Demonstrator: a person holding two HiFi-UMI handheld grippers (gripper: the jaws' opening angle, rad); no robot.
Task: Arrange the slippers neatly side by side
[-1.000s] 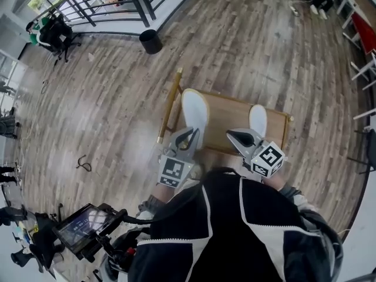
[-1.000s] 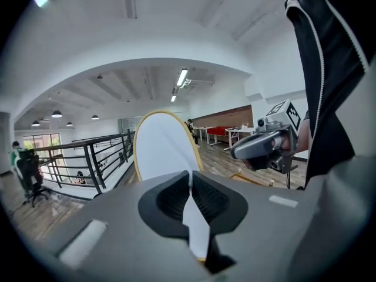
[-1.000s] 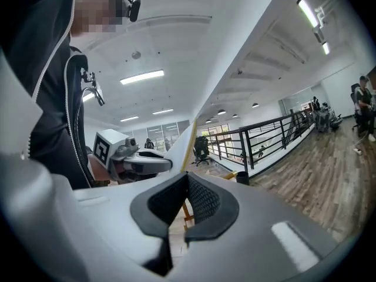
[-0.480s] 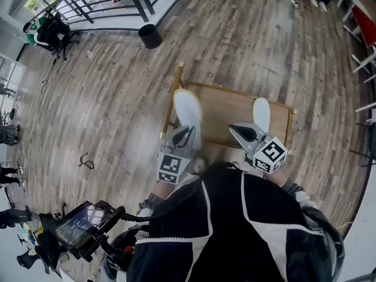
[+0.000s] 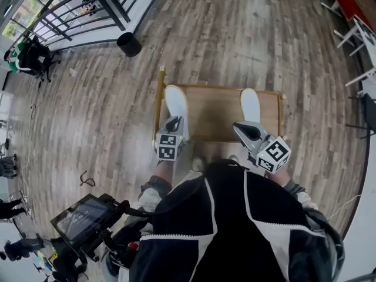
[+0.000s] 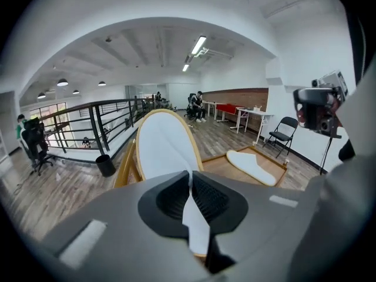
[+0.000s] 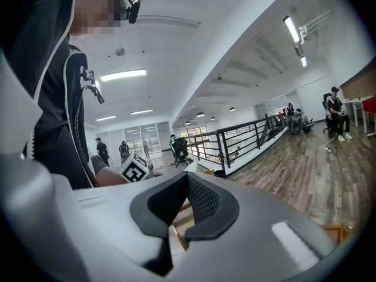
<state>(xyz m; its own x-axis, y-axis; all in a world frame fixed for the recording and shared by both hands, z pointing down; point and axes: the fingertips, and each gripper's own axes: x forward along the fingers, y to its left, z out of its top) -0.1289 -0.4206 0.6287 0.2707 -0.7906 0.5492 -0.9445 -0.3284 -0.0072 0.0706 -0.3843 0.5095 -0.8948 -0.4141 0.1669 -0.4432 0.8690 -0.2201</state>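
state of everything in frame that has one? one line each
left slipper: pinched at its edge, at the left end of the table.
right slipper: lying free at the right end, apart from the other.
left gripper: shut on left slipper.
right gripper: shut, empty.

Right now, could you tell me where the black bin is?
Head view, upper left: the bin stands on the floor by the railing, beyond the tray.
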